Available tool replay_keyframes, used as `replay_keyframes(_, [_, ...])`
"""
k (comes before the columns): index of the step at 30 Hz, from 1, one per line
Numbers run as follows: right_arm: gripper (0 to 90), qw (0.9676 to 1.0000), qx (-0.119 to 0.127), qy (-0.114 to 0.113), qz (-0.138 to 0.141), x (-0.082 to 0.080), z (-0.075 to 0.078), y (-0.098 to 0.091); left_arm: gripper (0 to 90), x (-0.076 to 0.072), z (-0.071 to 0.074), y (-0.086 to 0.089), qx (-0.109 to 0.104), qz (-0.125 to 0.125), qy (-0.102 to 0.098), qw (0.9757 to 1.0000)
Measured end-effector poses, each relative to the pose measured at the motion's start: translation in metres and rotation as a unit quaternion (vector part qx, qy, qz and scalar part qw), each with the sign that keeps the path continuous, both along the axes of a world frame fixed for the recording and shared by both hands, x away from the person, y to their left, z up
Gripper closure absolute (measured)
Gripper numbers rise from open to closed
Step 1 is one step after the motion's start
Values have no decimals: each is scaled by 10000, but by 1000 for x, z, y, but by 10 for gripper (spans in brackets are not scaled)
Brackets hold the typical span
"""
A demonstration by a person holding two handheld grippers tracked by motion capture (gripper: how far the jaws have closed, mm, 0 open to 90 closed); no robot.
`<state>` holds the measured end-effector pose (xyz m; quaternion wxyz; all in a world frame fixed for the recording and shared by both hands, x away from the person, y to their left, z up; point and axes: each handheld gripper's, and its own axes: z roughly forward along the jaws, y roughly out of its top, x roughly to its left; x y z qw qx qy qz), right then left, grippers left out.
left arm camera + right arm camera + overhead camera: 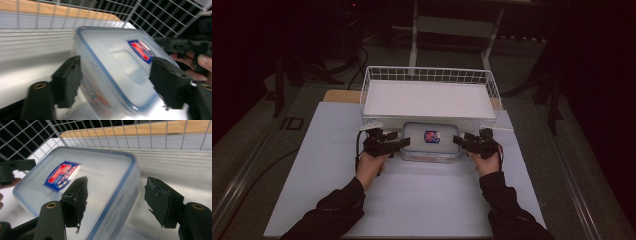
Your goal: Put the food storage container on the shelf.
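A clear plastic container [422, 146] with a blue-rimmed lid and a red and blue label lies on the white table, against the front of the wire basket. My left gripper [402, 143] is open at its left end, and my right gripper [458, 140] is open at its right end. In the left gripper view the container [120, 65] sits between the wide-apart jaws of the left gripper [117, 85]. In the right gripper view a corner of the container [105, 170] lies between the jaws of the right gripper [118, 202], with a gap to the right-hand jaw.
A white wire basket [427, 70] with a white floor stands at the back centre, right behind the container. The white table top [412, 200] runs toward the person. A wooden edge [339, 95] shows behind it, with dark floor and stands around.
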<state>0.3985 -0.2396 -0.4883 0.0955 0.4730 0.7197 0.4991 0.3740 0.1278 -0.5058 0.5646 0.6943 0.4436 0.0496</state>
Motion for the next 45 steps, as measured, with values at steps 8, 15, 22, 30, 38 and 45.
replay_keyframes(8, [348, 9996, 29, -229, 166, -27, 17, 1, 8, -27, 9, 9, 102, -276, -72, 9995])
replay_keyframes(15, [420, 9968, 3, -364, 706, -62, 20, 26, 0, -54, 10, 13, 440, -404, -181, 9981])
replay_keyframes(22, [583, 9937, -49, -153, 1108, -75, 7, 47, 0, -65, 4, 17, 518, -359, -215, 9978])
replay_keyframes(30, [899, 9897, -474, 209, 1332, -66, -18, 63, 1, -70, 0, 16, 513, -298, -312, 9977])
replay_keyframes(38, [900, 9920, -568, 218, 1107, -45, -26, 68, 0, -69, -1, 18, 485, -234, -347, 9979])
replay_keyframes(45, [900, 9931, -605, 96, 1001, -30, -25, 78, 0, -68, -1, 20, 483, -214, -355, 9980])
